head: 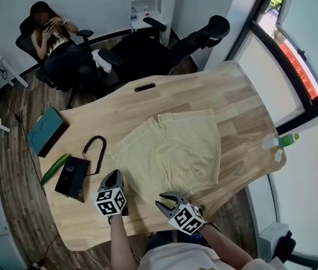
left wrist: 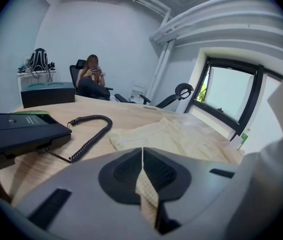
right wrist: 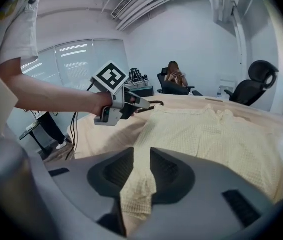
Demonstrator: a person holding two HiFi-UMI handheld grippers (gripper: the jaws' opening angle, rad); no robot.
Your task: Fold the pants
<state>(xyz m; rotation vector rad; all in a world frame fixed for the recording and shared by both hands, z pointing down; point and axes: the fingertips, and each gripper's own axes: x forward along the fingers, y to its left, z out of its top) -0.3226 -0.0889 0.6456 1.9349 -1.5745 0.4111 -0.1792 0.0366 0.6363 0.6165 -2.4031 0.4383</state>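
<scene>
**A:** Where are the pants (head: 176,151)?

**B:** Spread flat on the wooden table (head: 243,94), with the near hem at the 6 o'clock edge, closest to the person.

**A:** And the hands?

**B:** Both forearms (head: 119,241) reach in from 6 o'clock. Each gripper tips nose-down toward the tabletop, marker cubes facing up. The left gripper (head: 114,180) sits at about 8 o'clock of the pants, at the near left corner. The right gripper (head: 169,200) is at 6 o'clock, on the hem.

**A:** Jaws?

**B:** The left pair is closed tight, pinching a fold of the yellow cloth. The right pair stands apart with cloth lying loose in the gap, not squeezed.
</scene>
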